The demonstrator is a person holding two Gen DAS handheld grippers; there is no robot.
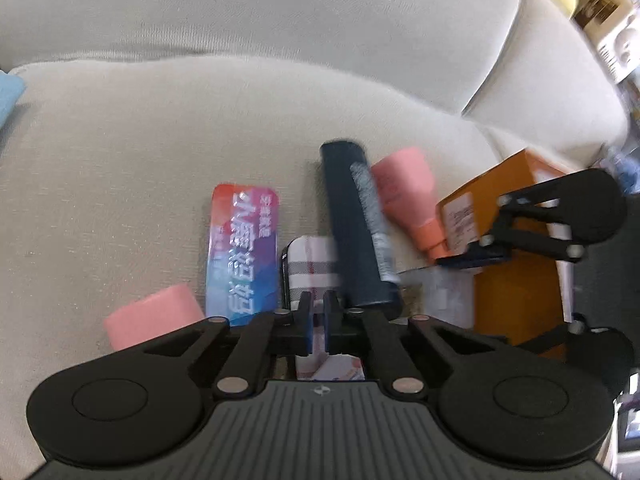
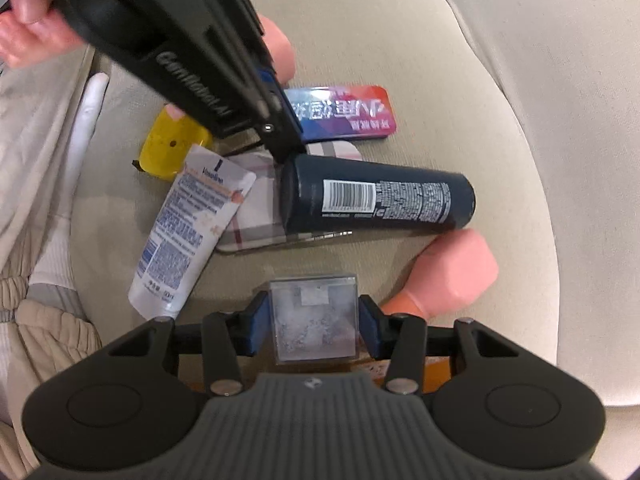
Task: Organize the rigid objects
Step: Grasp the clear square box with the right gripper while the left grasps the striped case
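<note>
**Clear cube in R grip, L tips down by the dark can**

R gripper (image 2: 314, 326): you're pinching the clear plastic cube (image 2: 313, 320) square betw both pads, a pad flat on each side face. Grip looks centred, no tilt. Cube sits right at the tips, above the sofa cushion (image 2: 460, 80). Orange box (image 1: 516, 216) lies under/behind your R tool; likely the drop spot, but that's a guess.

L gripper (image 1: 316, 320): fingers nearly pressed together, only a thin slot betw them; can't tell if anything is caught in it. Tips sit just off the near end of the dark spray can (image 2: 376, 200), over the plaid case (image 2: 256, 220).

Ahead of R tips: can lying on its side, Vaseline tube (image 2: 188, 232) to the left overlapping the plaid case, pink bottle (image 2: 452, 272) just to the right, colourful tin (image 2: 344, 114) beyond the can.

Doing this step well:
- Keep squeeze steady on cube; hard, slick walls will likely slip if you ease off.
- Lift straight before you swing; pink bottle is close on the R side.
- Can is round, prob rolls if L tips nudge it. Keep L still while R travels.
- Set cube down flat, then release.
</note>
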